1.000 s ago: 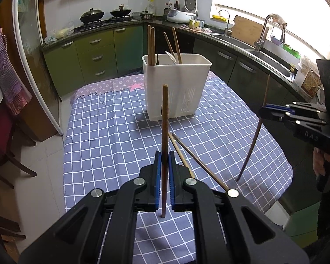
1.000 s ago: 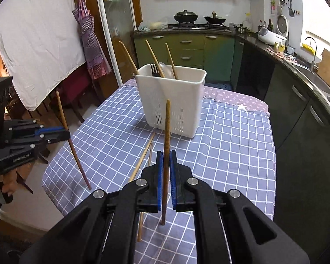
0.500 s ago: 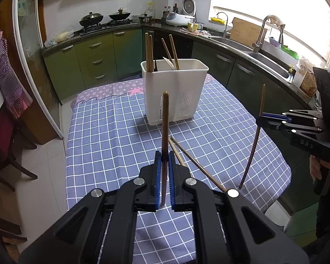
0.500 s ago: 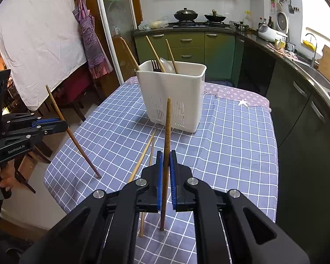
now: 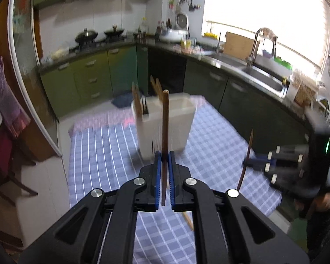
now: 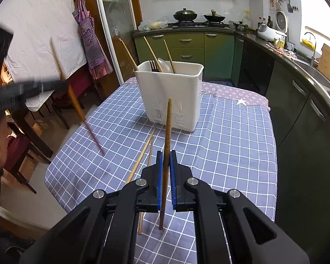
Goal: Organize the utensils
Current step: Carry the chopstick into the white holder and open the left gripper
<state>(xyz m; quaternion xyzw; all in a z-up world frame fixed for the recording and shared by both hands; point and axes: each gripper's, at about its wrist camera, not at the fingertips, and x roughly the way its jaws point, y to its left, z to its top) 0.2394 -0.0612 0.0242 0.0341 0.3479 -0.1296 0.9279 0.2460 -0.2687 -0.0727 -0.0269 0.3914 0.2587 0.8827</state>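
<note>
My left gripper (image 5: 164,154) is shut on a dark brown chopstick (image 5: 165,121) that stands upright between its blue pads, above the blue checked tablecloth (image 5: 99,154). Beyond it stands the white utensil basket (image 5: 182,121) holding several chopsticks. My right gripper (image 6: 165,154) is shut on another brown chopstick (image 6: 168,123), also upright, in front of the basket (image 6: 187,92), which also holds a fork and a spoon. Two light wooden chopsticks (image 6: 143,151) lie on the cloth just left of the right gripper. The left gripper (image 6: 55,84) appears blurred at the left of the right wrist view.
The table (image 6: 231,143) has a dark kitchen counter with a sink (image 5: 264,79) along its right side and green cabinets with a stove (image 6: 195,22) behind. Wooden chairs (image 6: 28,132) stand off the table's left edge. A hand (image 5: 319,202) holds the right gripper.
My left gripper has risen with its chopstick, whose lower tip now hangs clear above the cloth; the view is blurred. The right gripper has kept still with its chopstick.
</note>
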